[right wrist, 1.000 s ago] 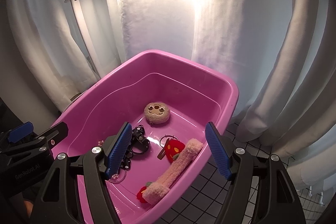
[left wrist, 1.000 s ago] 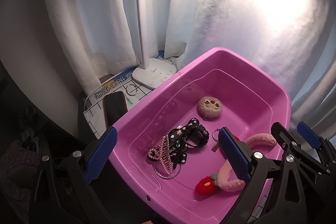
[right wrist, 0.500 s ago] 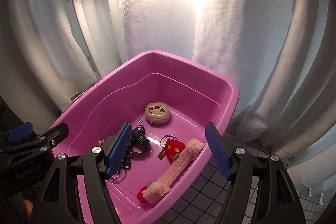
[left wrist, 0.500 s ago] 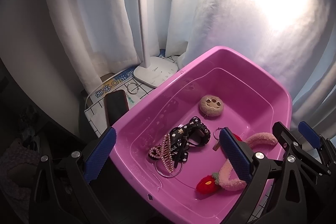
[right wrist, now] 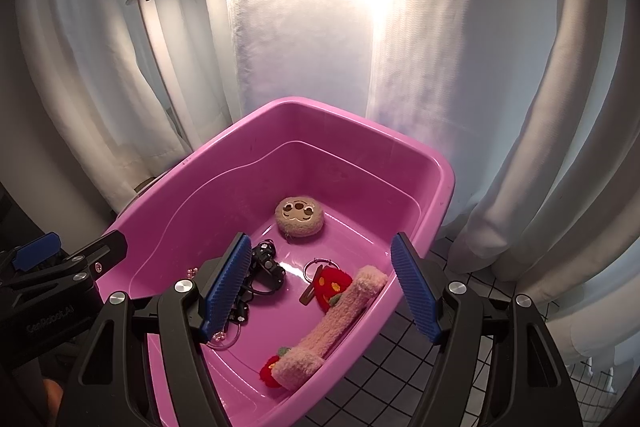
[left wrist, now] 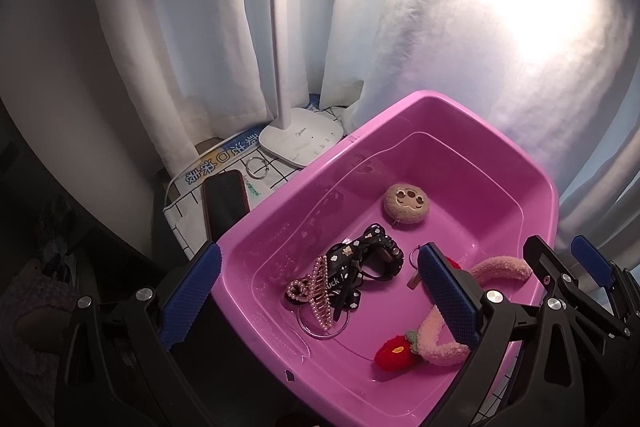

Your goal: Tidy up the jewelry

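A pink plastic tub (left wrist: 540,179) (right wrist: 444,179) holds the jewelry. Inside lie a tan plush round charm (left wrist: 406,205) (right wrist: 299,217), a black ribbon bundle (left wrist: 360,263) (right wrist: 266,267), a pearl claw clip (left wrist: 314,293), a thin hoop (left wrist: 316,327), a red strawberry keyring (right wrist: 334,281) and a pink fuzzy band with a red strawberry (left wrist: 438,337) (right wrist: 332,327). My left gripper (left wrist: 316,295) hovers open above the tub's near left rim, nothing between its blue pads. My right gripper (right wrist: 320,283) hovers open over the tub's near right side, also holding nothing.
A white desk lamp's base (left wrist: 302,139) stands left of the tub, its lit head overhead. A dark phone (left wrist: 224,205) and a metal ring (left wrist: 257,169) lie on a checked cloth (right wrist: 420,359). White curtains (right wrist: 540,107) hang close behind.
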### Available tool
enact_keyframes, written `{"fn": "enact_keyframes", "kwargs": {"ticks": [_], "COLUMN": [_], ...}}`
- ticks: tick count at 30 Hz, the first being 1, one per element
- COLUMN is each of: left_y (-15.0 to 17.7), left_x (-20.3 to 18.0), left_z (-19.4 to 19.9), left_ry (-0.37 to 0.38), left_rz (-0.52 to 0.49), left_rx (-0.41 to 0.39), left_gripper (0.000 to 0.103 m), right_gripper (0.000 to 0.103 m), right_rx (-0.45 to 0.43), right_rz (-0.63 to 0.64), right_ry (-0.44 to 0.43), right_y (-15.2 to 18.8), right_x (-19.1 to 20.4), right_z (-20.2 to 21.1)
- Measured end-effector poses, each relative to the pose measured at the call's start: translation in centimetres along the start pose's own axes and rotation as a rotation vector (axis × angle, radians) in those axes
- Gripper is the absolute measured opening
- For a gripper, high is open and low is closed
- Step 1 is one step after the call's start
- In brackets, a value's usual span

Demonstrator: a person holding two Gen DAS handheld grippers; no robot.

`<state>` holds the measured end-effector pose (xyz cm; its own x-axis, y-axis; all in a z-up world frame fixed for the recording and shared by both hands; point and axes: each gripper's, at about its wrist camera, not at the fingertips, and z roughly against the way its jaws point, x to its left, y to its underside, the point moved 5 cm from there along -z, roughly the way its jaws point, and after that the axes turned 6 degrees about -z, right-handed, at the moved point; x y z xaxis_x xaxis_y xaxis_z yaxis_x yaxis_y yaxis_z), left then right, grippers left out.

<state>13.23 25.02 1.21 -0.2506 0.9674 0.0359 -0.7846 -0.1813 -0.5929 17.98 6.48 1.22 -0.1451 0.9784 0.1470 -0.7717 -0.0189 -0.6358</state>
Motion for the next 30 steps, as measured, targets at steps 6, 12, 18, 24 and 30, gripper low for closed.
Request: {"fn": "enact_keyframes", "kwargs": {"ticks": [6,12,18,24,30], "left_y": [0.02,0.07,0.10,0.16,0.27], "left_x": [-0.07,-0.15,-0.30,-0.52,-0.54], "left_z": [-0.03,-0.03,-0.12,-0.42,-0.67], "left_ry": [-0.002,0.000,-0.010,-0.011,0.014], "left_rz": [0.001,0.003,0.008,0.003,0.018], "left_rx": [0.002,0.002,0.012,0.018,0.029], "left_gripper": [0.097,0.097,0.097,0.097,0.097], "right_gripper": [0.069,0.069,0.069,0.069,0.069], "right_rx": [-0.001,-0.002,0.003,0.008,0.008], "right_rz": [0.003,0.005,0.007,0.013,0.015], "right_ry": [0.000,-0.002,-0.005,-0.011,-0.014], "right_y": [-0.07,-0.08,-0.07,0.03,0.05], "right_x": [0.04,0.07,0.04,0.04,0.00], "right_z": [0.06,0.11,0.02,-0.10,-0.15]}}
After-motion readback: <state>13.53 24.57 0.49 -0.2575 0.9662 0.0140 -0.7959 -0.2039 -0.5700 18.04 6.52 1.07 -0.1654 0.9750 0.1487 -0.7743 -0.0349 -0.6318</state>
